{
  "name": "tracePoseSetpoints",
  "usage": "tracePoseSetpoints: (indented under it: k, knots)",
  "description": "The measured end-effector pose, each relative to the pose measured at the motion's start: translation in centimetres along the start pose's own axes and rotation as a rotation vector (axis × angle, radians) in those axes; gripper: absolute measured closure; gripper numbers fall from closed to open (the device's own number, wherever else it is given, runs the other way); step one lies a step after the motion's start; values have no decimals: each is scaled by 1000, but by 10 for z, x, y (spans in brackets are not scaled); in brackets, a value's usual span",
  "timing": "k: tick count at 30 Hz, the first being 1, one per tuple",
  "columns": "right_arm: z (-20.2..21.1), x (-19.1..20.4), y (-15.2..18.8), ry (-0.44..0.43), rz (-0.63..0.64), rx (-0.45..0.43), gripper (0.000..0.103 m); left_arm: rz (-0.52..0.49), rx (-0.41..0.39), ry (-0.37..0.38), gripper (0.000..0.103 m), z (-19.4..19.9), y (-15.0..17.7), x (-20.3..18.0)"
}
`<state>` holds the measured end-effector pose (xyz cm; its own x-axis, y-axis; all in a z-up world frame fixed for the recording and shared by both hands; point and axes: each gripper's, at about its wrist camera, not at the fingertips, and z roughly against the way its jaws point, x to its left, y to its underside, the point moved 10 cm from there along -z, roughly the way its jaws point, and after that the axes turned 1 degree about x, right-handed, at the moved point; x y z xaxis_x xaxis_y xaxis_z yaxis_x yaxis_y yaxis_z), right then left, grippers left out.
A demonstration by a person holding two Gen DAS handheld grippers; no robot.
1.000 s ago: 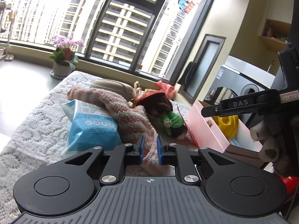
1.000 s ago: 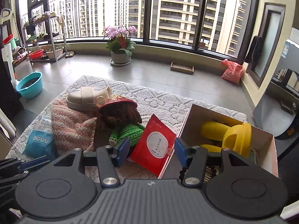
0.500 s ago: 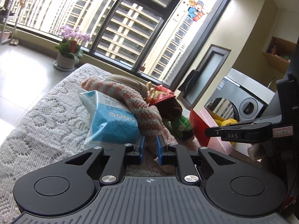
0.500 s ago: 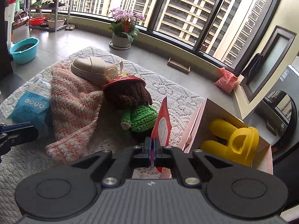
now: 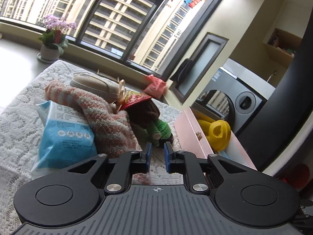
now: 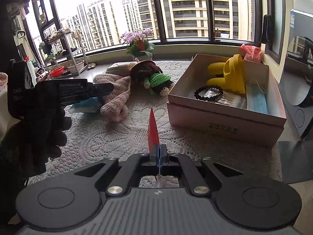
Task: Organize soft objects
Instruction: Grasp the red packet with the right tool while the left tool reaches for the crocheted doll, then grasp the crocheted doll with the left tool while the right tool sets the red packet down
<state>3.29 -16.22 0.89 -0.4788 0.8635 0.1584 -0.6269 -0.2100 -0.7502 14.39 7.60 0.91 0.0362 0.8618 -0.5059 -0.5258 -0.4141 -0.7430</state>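
My right gripper (image 6: pixel 158 152) is shut on a flat red packet (image 6: pixel 152 129), held edge-on above the lace cloth (image 6: pixel 117 137), short of the pink box (image 6: pixel 225 117). A pink knitted scarf (image 5: pixel 109 117) lies over a blue tissue pack (image 5: pixel 66 137). Beside the scarf lies a knitted doll (image 5: pixel 154 121) in a red hat and green jumper. My left gripper (image 5: pixel 156 156) hovers just before the scarf and doll, its pads close together with nothing seen between them. In the right wrist view a gloved hand holds that left gripper (image 6: pixel 111 87) over the scarf (image 6: pixel 117 96).
The box holds a yellow toy (image 6: pixel 232 76), a dark bead bracelet (image 6: pixel 208 93) and a blue face mask (image 6: pixel 256 101). A beige pouch (image 6: pixel 119 68) lies behind the doll (image 6: pixel 154 78). A flowerpot (image 6: pixel 139 48) stands by the window. A washing machine (image 5: pixel 240 101) stands to the right.
My right gripper closed on the red packet and drew it back from beside the doll to the near side of the table. The left gripper shifted slightly right, still closed.
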Motion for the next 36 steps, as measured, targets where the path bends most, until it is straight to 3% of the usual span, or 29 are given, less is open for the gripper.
tracePoseSetpoints:
  k: [5,7,8,9,13,17,20,26,30,32,36]
  knots:
    - [-2,-12,11,17,5,-76,95,29,70,-137,88,-42,-21,8]
    - [-3,-11,15,10,35,-112,76,50,77,-170,88,-50,-28,11]
    - [-3,-11,16,9,40,-126,59,64,91,-178,88,-55,-30,12]
    - [-6,-12,17,6,43,-142,53,84,121,-172,88,-62,-32,15]
    - [-19,-18,25,-12,12,-142,53,150,183,-157,87,-89,-27,7]
    - [-24,-20,30,-21,-16,-131,53,131,131,-262,87,-113,-33,-1]
    - [-22,-14,33,-34,9,-144,52,35,42,-302,86,-125,-48,-17]
    - [-21,-11,34,-25,22,-155,52,-178,51,-355,82,-158,-59,-47]
    - [-21,-12,33,-29,14,-159,52,-260,97,-355,81,-176,-62,-60]
    - [-20,-11,33,-31,17,-162,51,-233,123,-350,82,-179,-62,-62]
    - [-19,-11,33,-35,14,-168,50,-154,201,-257,77,-174,-55,-62]
